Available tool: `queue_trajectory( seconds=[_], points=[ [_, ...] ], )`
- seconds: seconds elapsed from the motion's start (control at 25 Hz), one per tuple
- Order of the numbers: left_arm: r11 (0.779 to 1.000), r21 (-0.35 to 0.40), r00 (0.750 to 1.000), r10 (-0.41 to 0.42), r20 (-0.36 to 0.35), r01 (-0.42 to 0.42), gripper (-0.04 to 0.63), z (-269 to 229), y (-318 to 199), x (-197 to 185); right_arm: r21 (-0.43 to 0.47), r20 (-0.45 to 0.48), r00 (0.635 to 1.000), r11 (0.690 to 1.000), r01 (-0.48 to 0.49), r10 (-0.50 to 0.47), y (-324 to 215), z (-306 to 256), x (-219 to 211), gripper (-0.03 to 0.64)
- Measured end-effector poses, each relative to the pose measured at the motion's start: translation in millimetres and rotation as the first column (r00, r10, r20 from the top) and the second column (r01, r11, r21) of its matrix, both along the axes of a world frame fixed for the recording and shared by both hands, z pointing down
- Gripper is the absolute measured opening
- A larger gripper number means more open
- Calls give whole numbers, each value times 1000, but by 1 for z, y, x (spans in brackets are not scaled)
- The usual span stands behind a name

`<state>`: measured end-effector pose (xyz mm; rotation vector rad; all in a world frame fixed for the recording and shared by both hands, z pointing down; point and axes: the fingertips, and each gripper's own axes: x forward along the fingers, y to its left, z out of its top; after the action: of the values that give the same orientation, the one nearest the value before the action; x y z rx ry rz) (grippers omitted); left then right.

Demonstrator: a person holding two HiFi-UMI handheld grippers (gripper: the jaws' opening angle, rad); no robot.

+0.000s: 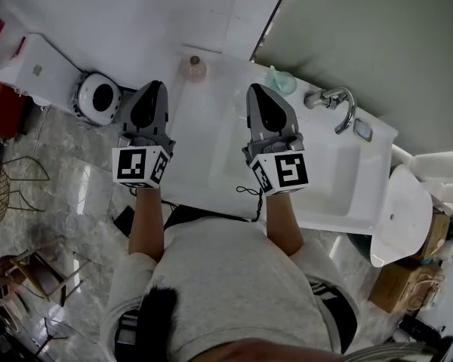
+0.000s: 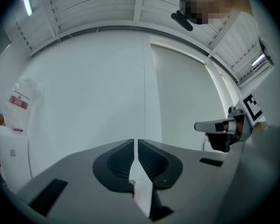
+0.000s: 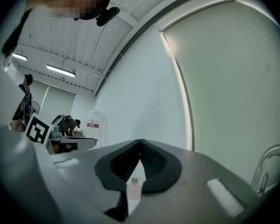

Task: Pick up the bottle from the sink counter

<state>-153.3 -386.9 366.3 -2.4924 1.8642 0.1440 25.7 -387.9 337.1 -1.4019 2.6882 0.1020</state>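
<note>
A small pinkish bottle (image 1: 195,69) stands upright on the far left corner of the white sink counter (image 1: 211,138). Both grippers hover above the counter, short of the bottle. My left gripper (image 1: 154,87) is to the bottle's left, and in the left gripper view (image 2: 136,142) its jaws meet with nothing between them. My right gripper (image 1: 257,89) is to the bottle's right with its tips also closed together (image 3: 140,142). In the right gripper view the bottle (image 3: 133,188) shows small and far off through the slot below the tips, not held.
A chrome faucet (image 1: 337,105) and a pale green cup (image 1: 281,81) stand at the back of the basin (image 1: 325,176). A toilet (image 1: 402,210) is to the right. A round white appliance (image 1: 98,96) sits on the floor to the left. A wall rises behind the counter.
</note>
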Motion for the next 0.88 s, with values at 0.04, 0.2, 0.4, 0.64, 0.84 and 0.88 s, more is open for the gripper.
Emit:
queue_trajectory(
  seconds=[0.04, 0.2, 0.4, 0.64, 0.84, 0.88],
  points=[
    [1000, -12, 1000, 15, 4, -15, 9, 9, -7, 2, -8, -1, 1000, 1000, -6, 6, -3, 3, -2, 11],
    [995, -59, 996, 85, 24, -83, 63, 42, -37, 12, -38, -13, 1000, 999, -28, 27, -12, 13, -10, 11],
    [987, -108, 992, 125, 31, -121, 118, 79, -69, 20, -66, -24, 999, 997, -50, 48, -20, 24, -18, 11],
    [974, -183, 990, 137, 23, -130, 181, 125, -102, 24, -83, -57, 995, 993, -83, 79, -28, 33, -22, 11],
    [963, -229, 987, 155, 47, -140, 196, 157, -128, 31, -105, -79, 991, 987, -120, 112, -30, 42, -17, 11],
    [962, -234, 986, 158, 56, -140, 196, 162, -133, 33, -109, -83, 990, 986, -127, 118, -31, 44, -15, 11]
  ],
)
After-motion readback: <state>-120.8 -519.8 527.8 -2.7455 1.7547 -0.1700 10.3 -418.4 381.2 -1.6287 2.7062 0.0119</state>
